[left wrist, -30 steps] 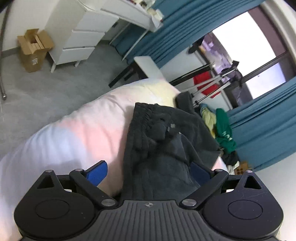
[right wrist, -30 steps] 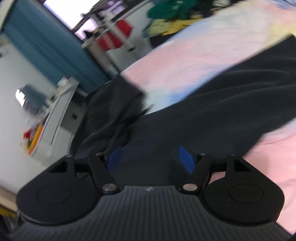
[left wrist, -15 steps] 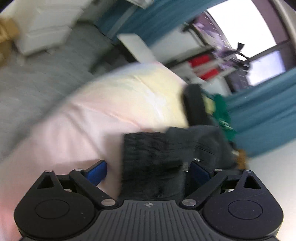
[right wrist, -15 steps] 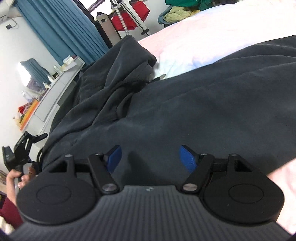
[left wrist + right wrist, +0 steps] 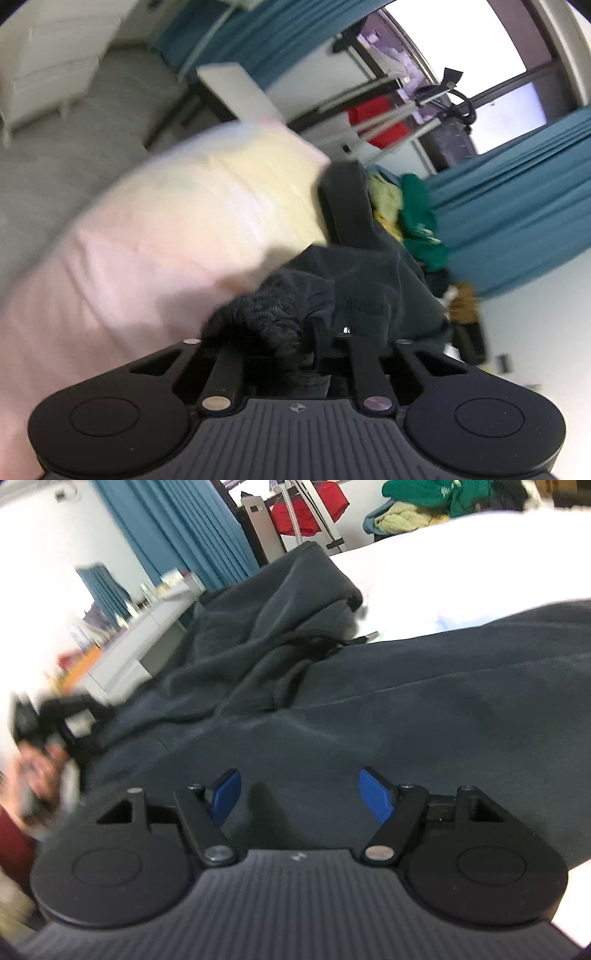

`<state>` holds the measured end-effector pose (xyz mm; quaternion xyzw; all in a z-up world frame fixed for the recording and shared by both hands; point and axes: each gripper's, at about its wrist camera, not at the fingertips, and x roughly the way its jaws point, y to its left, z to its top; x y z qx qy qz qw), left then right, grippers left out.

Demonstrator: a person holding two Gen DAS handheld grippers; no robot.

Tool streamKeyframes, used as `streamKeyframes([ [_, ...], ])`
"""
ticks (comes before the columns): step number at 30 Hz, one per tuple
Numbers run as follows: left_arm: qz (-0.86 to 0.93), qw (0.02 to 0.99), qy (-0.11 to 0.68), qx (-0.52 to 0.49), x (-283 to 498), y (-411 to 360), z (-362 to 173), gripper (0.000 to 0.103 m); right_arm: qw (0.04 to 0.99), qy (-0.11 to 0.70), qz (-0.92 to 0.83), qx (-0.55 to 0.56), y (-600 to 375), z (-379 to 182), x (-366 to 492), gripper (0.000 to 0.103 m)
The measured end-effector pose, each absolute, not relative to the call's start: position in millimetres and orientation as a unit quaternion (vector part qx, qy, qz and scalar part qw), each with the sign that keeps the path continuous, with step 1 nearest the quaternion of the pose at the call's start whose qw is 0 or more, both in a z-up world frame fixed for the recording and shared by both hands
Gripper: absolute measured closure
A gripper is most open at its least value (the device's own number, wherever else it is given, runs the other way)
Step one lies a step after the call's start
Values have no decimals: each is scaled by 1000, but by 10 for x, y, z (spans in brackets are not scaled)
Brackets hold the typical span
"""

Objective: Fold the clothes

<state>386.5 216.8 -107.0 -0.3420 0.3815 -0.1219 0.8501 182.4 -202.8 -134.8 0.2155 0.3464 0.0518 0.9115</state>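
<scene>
A dark grey hooded sweatshirt (image 5: 406, 720) lies spread on the pale pink and yellow bed (image 5: 166, 240), its hood (image 5: 295, 602) bunched at the far end. My left gripper (image 5: 295, 347) is shut on the sweatshirt's ribbed edge (image 5: 269, 314); bunched cloth hides its pads. In the right wrist view that gripper (image 5: 48, 716) shows blurred at the left, held by a hand (image 5: 37, 771). My right gripper (image 5: 299, 794) hangs open just above the flat body of the sweatshirt, blue pads apart with nothing between them.
A heap of green and yellow clothes (image 5: 410, 214) lies past the bed's far side. Behind it stand a drying rack with a red cloth (image 5: 373, 122) and blue curtains (image 5: 517, 192). White drawers (image 5: 48, 66) stand on grey floor at the left.
My left gripper slid along the sweatshirt to its ribbed edge and shut on it. The right gripper sank closer to the cloth and stayed open.
</scene>
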Motion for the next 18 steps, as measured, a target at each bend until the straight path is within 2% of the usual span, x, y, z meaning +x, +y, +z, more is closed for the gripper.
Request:
streamKeyframes([
  [6, -61, 915, 310, -251, 3888, 1916, 141, 93, 920, 361, 33, 150, -1925, -1406, 1768, 30],
  [10, -58, 938, 280, -195, 3949, 1639, 817, 92, 920, 359, 42, 151, -1948, -1407, 1694, 30],
  [14, -45, 941, 290, -168, 4020, 1347, 788, 90, 914, 366, 46, 169, -2002, -1437, 1680, 29],
  [18, 6, 915, 352, -197, 4121, 1406, 176, 76, 908, 375, 51, 180, -2047, -1508, 1724, 28],
])
